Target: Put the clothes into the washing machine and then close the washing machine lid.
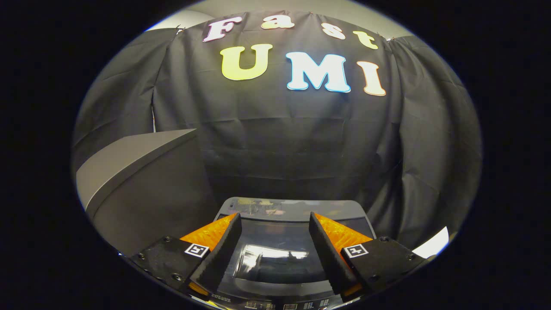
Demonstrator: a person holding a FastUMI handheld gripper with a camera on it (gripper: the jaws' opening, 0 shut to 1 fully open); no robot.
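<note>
The gripper (273,224) was held above the washing machine (292,206), its two fingers spread well apart with nothing gripped between them. The machine's lid (275,258), dark and glossy with a reflected glare, was seen lying flat and closed directly below and between the fingers. The control panel (284,305) was seen under the finger bases, nearest the gripper. A grey cabinet (142,172) was seen standing to the left of the fingers, just beside the machine. The black cloth wall (301,142) was hung beyond the fingertips, behind the machine. No clothes could be made out.
</note>
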